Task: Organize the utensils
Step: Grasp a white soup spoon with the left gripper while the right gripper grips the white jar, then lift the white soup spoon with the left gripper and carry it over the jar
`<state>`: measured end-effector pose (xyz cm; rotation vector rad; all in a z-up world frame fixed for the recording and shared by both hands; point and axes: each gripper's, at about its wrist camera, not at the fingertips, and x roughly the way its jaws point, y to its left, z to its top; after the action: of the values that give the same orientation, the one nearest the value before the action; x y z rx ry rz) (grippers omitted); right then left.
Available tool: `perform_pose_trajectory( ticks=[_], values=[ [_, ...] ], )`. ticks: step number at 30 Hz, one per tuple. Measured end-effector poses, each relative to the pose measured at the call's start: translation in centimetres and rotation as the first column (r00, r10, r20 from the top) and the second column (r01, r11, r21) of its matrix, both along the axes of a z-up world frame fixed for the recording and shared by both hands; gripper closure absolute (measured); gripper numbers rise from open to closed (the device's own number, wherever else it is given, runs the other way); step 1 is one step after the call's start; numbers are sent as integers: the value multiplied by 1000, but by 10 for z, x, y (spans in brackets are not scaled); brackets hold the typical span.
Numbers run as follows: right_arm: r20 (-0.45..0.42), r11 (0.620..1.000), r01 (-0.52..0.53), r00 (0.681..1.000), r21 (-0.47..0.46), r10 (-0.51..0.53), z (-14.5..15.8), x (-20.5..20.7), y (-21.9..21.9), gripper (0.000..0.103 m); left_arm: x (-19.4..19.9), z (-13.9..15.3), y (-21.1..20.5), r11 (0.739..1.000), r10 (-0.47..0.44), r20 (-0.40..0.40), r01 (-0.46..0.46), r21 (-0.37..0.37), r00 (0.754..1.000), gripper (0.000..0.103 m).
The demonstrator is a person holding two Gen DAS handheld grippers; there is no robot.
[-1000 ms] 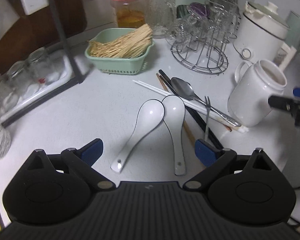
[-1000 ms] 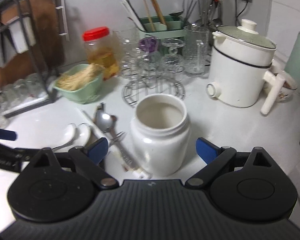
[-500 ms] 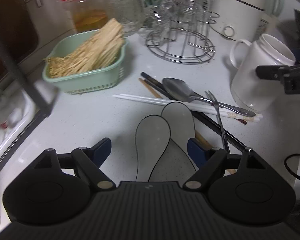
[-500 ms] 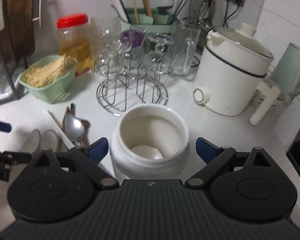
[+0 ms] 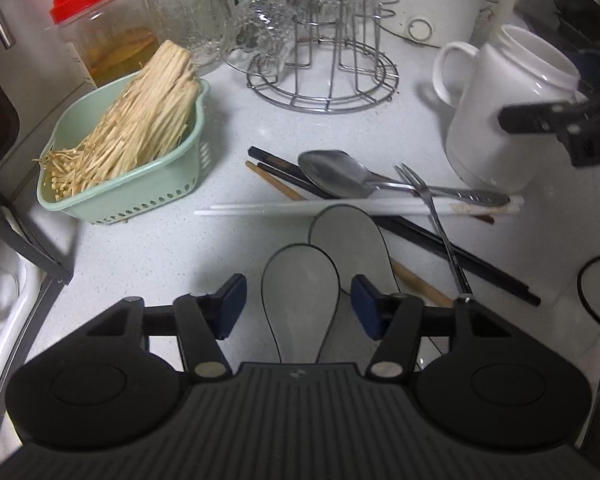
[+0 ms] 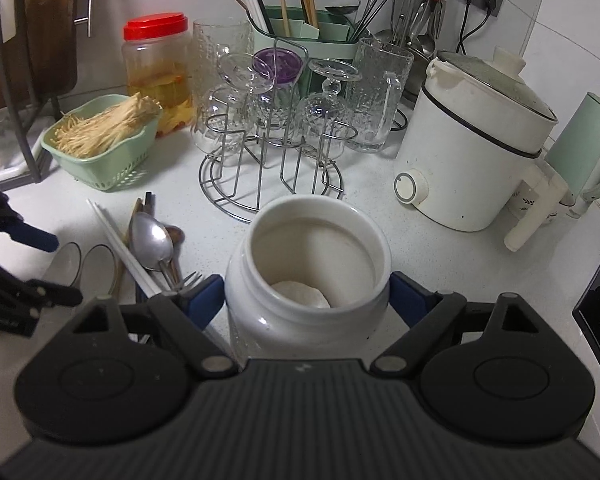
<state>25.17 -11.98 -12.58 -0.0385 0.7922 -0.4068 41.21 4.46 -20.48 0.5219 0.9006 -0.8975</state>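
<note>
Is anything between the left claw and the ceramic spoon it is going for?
Nothing visible. The left claw is closing with the nearer ceramic spoon already between its fingers. The second ceramic spoon lies against it on the right, close to the right finger, so it might get nudged.

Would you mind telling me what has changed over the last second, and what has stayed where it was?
The left claw came down over the nearer ceramic spoon, jaws closing around it, not yet touching. The right claw moved in on the white jar and is closing on its sides. The metal spoon, fork, chopsticks and green basket stayed put.
</note>
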Motion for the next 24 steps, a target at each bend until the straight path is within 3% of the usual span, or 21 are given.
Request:
perform_pose_trajectory(
  ticks=[4,11,24],
  values=[
    [0,1000,0,1000,-1,0,0,0,1,12,7,-3,-1,1000,18,-54,-19,-13,998,54],
    [-6,1000,-10,1000,-2,10,0,-2,6,12,7,2,3,997,73,-62,-75,-32,995,54],
    [-34,998,-57,998,11,58,2,1,3,12,-18,49,9,967,221,-52,-226,-120,974,54]
  ],
)
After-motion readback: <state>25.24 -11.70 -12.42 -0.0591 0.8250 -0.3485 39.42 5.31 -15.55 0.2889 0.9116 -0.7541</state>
